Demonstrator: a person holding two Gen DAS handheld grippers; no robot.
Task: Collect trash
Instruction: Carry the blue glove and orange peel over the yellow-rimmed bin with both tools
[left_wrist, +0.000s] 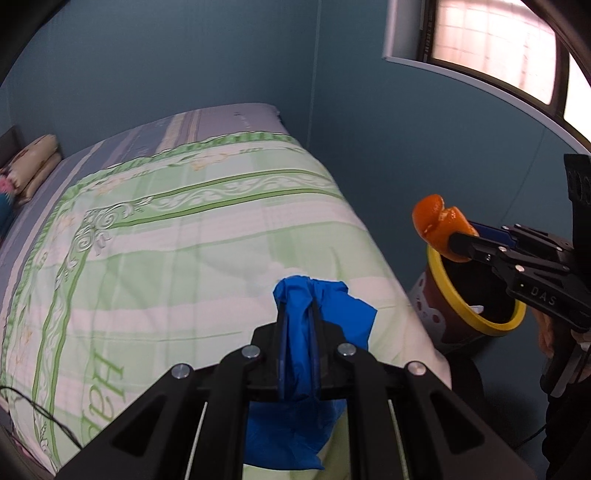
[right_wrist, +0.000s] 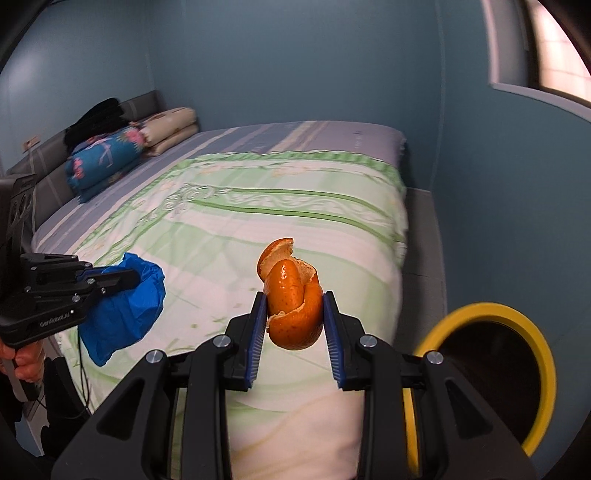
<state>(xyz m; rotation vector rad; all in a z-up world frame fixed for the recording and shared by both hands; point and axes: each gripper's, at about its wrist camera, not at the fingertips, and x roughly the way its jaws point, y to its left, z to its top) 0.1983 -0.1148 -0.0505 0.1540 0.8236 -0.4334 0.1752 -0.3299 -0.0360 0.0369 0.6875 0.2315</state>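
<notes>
Your right gripper (right_wrist: 294, 314) pinches the orange peel (right_wrist: 291, 295) between its pads, jaws partly apart; your left gripper (left_wrist: 298, 332) is clamped tight on the blue wrapper (left_wrist: 314, 325). Both hang above the bed (left_wrist: 166, 221), with the bin (right_wrist: 532, 332) just beside its corner (yellow rim, dark inside). Carry each piece squarely over the bin's mouth before you let go, peel first since it's nearer.

We see a bed (right_wrist: 314, 236) under a green-patterned quilt (left_wrist: 177, 236), folded bedding (right_wrist: 107, 162) by its headboard (right_wrist: 144, 105), and blue walls (left_wrist: 166, 55).
</notes>
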